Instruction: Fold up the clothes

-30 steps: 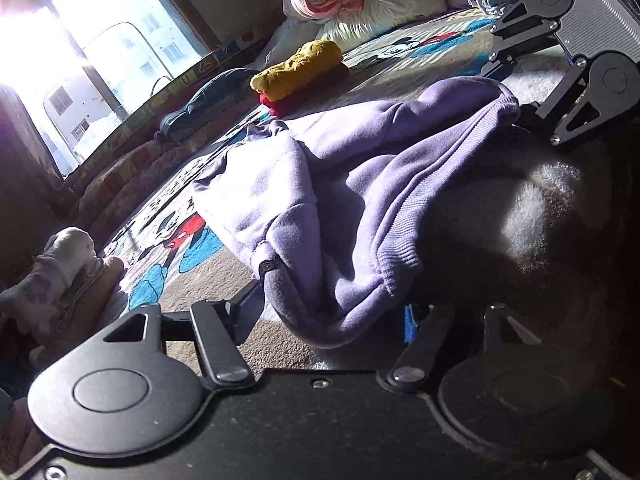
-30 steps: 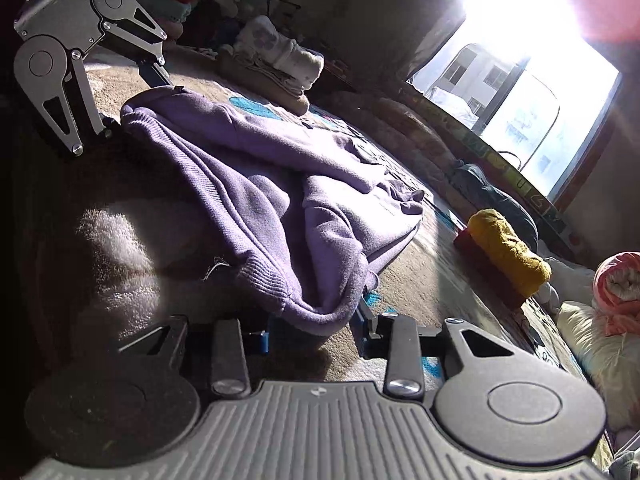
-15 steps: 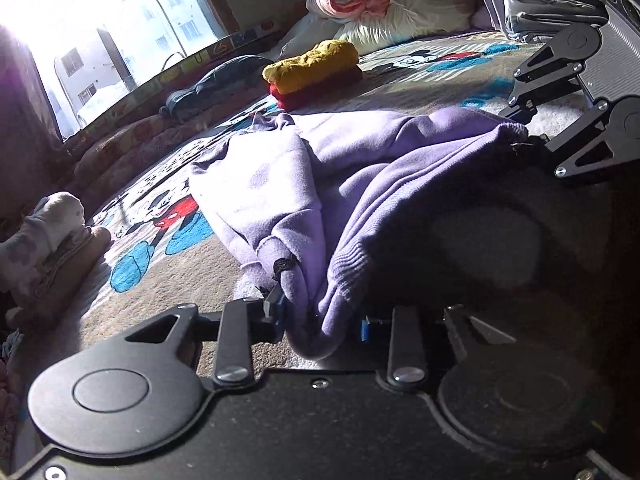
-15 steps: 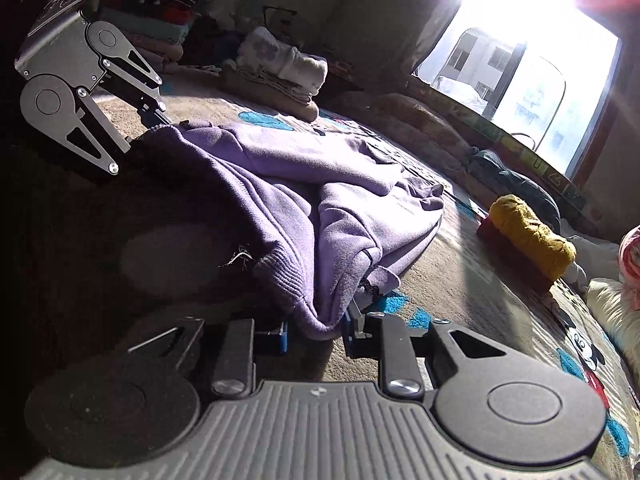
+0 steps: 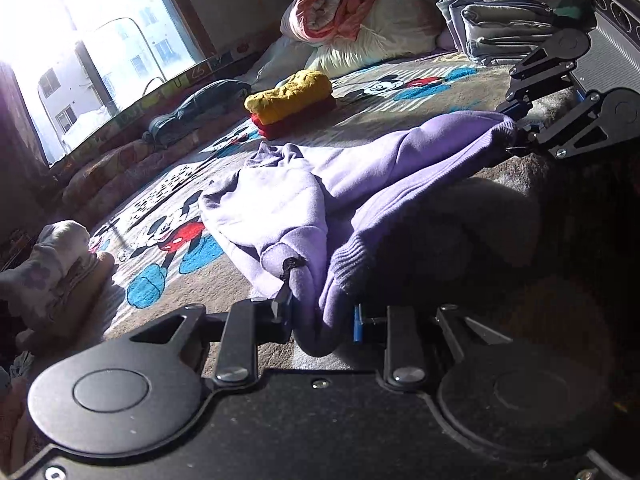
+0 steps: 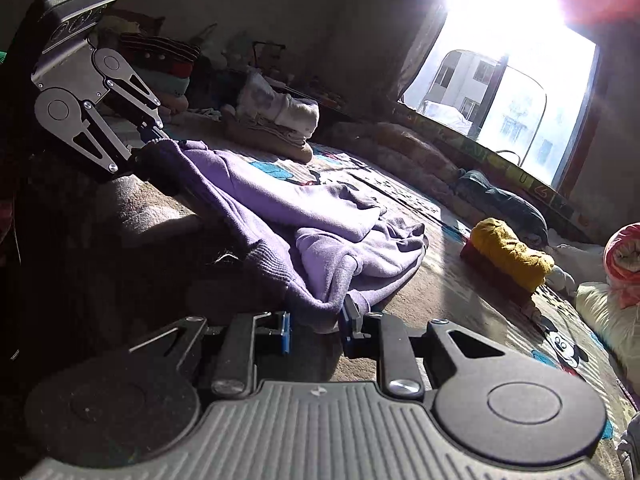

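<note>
Purple sweatshirt [image 5: 304, 192] lies spread across the cartoon-print blanket [image 5: 168, 248], and we hold it at two ends of its ribbed hem. Our left gripper [image 5: 320, 316] is clenched on a bunched fold of the hem, with the fabric pinched between both fingers and hanging a little below them. Our right gripper [image 6: 314, 324] is likewise clamped on the other end of the hem, the cloth squeezed between its blue-padded fingers [image 6: 285, 330]. Between our two grips the hem stretches in a raised band, while the rest of the garment sags down onto the blanket in loose folds. From the left wrist view we see the right gripper [image 5: 520, 132] at the far end of that band; from the right wrist view the left gripper [image 6: 148, 146] shows the same way. Farther off on the blanket sits a folded yellow garment [image 5: 290, 96] stacked on a red one [image 5: 280, 128], well apart from the sweatshirt. Bright window [image 6: 508, 92] glare washes out the background.
</note>
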Tool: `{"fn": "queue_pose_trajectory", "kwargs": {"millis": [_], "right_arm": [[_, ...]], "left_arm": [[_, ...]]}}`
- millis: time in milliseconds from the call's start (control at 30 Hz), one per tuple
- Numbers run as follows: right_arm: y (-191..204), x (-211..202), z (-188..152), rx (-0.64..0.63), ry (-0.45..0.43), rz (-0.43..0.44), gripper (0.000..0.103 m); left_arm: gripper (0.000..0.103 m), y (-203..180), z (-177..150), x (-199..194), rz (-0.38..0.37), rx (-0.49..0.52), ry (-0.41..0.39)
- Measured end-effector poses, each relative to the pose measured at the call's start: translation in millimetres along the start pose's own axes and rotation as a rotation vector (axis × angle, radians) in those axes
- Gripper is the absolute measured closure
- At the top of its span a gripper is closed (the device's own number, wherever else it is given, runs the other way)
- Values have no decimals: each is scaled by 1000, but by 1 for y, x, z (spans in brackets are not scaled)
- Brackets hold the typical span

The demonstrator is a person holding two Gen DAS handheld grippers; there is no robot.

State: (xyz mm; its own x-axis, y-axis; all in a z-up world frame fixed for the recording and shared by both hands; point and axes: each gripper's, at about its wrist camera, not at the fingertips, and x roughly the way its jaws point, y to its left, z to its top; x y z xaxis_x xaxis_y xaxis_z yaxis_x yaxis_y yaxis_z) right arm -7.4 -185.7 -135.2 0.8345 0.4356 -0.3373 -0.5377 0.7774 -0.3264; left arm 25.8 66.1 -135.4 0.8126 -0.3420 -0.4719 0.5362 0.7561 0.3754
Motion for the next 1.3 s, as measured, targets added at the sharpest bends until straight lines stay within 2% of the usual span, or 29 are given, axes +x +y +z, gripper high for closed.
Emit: {"fn": "queue_pose_trajectory", "kwargs": {"millis": [133, 300, 367, 467, 600, 733, 800, 867, 967, 1000, 1100, 1133, 1167, 1233, 1300], "right_arm": [[-18, 9, 6, 72, -49, -9, 79], [-48, 30, 10, 233, -105, -22, 79], [-56, 42, 9, 268, -108, -14, 79], [-71, 59, 5, 355, -111, 5, 78], [-97, 90, -3, 548, -101, 30, 76], [-116, 120, -12, 711, -73, 60, 62], [-122, 130, -18, 778, -63, 93, 55], [-124, 133, -23, 804, -53, 122, 54], [-124, 130, -28, 810, -51, 170, 52], [-124, 128, -29, 814, -58, 186, 52], [-122, 126, -31, 818, -75, 228, 53], [-120, 126, -27, 804, -82, 236, 66], [-118, 126, -24, 789, -89, 243, 78], [-115, 123, -17, 765, -106, 226, 82], [-116, 121, -11, 758, -125, 218, 85]], "left_arm": [[73, 18, 10, 1, 30, -114, -92], [69, 41, 13, 11, 29, -269, -153], [62, 49, 13, 16, 38, -308, -169], [60, 62, 13, 31, 24, -375, -175], [55, 86, 11, 58, 7, -521, -170], [49, 107, 4, 85, -5, -659, -138], [42, 117, -2, 97, -26, -736, -116], [37, 125, -8, 102, -59, -801, -103], [37, 132, -18, 104, -127, -883, -101], [38, 134, -21, 104, -149, -910, -100], [46, 132, -24, 92, -202, -886, -133], [53, 131, -25, 89, -208, -871, -149], [67, 128, -24, 87, -211, -853, -165], [85, 123, -21, 82, -215, -816, -194], [88, 123, -17, 82, -215, -804, -213]]}}
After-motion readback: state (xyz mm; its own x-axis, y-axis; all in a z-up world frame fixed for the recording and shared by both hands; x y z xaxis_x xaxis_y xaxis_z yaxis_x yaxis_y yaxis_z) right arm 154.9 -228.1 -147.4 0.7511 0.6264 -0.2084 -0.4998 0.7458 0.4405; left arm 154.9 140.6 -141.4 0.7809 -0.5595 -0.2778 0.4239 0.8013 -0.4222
